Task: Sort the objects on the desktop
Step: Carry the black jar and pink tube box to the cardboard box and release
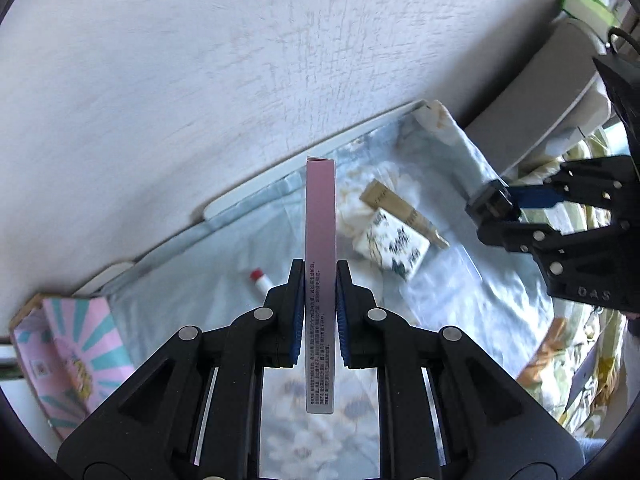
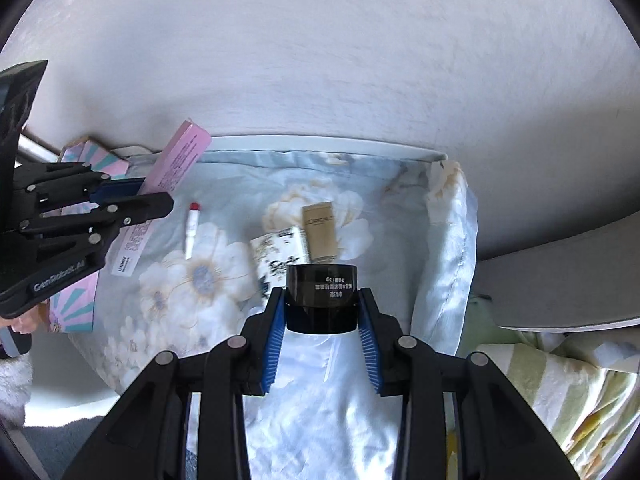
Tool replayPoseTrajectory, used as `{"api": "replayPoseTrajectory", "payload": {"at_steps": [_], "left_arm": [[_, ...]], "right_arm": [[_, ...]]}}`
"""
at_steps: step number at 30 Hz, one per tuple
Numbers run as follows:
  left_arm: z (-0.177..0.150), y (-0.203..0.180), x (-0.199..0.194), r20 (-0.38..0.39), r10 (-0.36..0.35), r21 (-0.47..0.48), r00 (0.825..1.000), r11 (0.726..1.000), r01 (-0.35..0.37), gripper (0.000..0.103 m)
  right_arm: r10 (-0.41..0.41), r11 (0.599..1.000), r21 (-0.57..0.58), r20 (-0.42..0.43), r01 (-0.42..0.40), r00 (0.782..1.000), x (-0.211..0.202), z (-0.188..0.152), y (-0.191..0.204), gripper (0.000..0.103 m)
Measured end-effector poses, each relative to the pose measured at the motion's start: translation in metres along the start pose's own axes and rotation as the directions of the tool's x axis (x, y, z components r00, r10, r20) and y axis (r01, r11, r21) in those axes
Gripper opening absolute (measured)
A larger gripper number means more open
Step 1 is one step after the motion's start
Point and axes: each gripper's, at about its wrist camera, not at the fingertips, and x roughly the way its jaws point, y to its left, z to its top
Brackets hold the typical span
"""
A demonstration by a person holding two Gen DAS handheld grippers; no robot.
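While two boxes (image 2: 298, 236) and one lipstick (image 2: 192, 230) are lying on the counter (image 2: 400, 184), a pink box (image 1: 320, 240) is being clamped by the left hand-held gripper (image 1: 320, 280), a black jar (image 2: 322, 296) by the right hand-held gripper (image 2: 322, 304).

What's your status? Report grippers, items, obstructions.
Left gripper shut on pink box. Right gripper shut on black jar. Lipstick, two cartons left on floral cloth. Nothing in the way.

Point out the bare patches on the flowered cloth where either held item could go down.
Free: the big flower print between the red-capped tube and the white patterned box, and the cloth nearest the right claw. Crowded: the white box with the tan box touching it, mid-cloth.
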Motion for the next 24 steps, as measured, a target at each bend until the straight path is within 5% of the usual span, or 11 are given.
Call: {"api": "replayPoseTrajectory", "payload": {"at_steps": [13, 24], "left_arm": [[-0.071, 0.077, -0.081, 0.061, 0.064, -0.123, 0.996, 0.991, -0.056, 0.012], [-0.152, 0.18, -0.128, 0.073, 0.181, -0.377, 0.981, 0.915, -0.14, 0.012]], "right_arm": [[0.025, 0.989, -0.147, 0.037, -0.019, 0.999, -0.016, 0.019, 0.089, 0.033], [0.102, 0.922, -0.376, 0.025, -0.086, 0.994, -0.004, 0.066, 0.223, 0.033]]}}
